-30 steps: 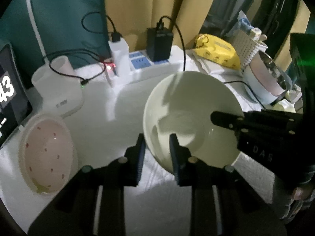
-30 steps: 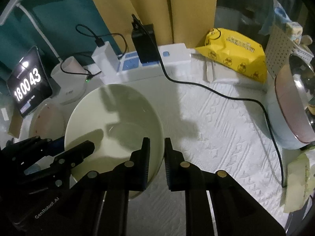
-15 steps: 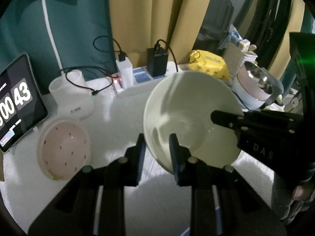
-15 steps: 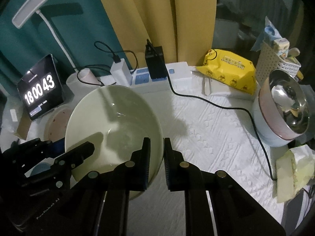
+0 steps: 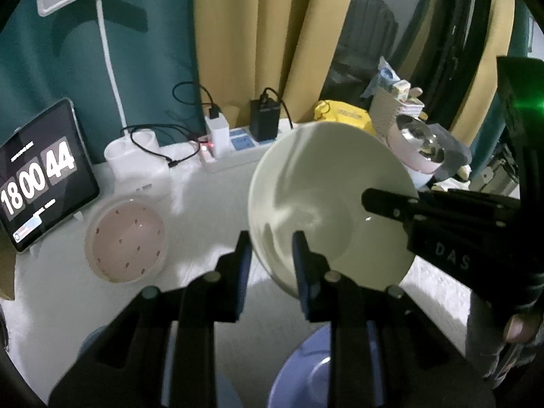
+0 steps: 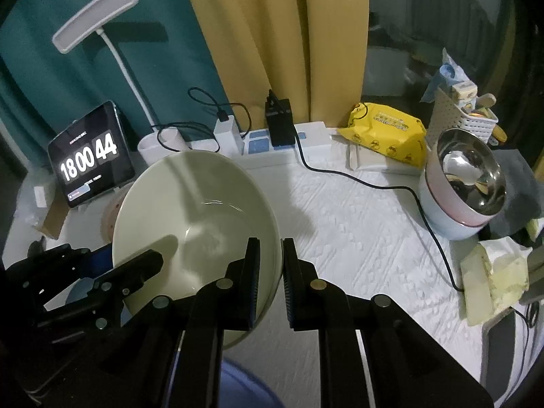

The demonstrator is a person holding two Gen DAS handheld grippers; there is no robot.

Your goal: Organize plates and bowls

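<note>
Both pairs of jaws are nearly closed, each pinching the thin rim of the same pale green bowl [image 5: 326,200]: the left gripper [image 5: 272,248] on the bowl's left edge, the right gripper [image 6: 271,258] on its right edge. The bowl seems to hang clear of the desk [image 6: 357,238], tilted with its opening toward the cameras.

To do this step well, I judge that both hands should travel together at one pace and one height, so neither jaw twists the rim or lets it slip; the glaze looks smooth and probably slick. Levelling the bowl before setting it down would be wise. Just below the bowl, at the bottom of both views, sits a blue dish [image 5: 306,374], a likely place to nest or stack. Left of the bowl on the desk lies a pink bowl with small dots [image 5: 125,238].

Further left of the bowl, a tablet [image 6: 90,156] shows the time as 18 00 44. On the right gripper's body, seen from the left camera, the letters "DAS" are readable. Beyond the bowl to the right, a yellow packet [image 6: 387,132] carries print too small to read.
</note>
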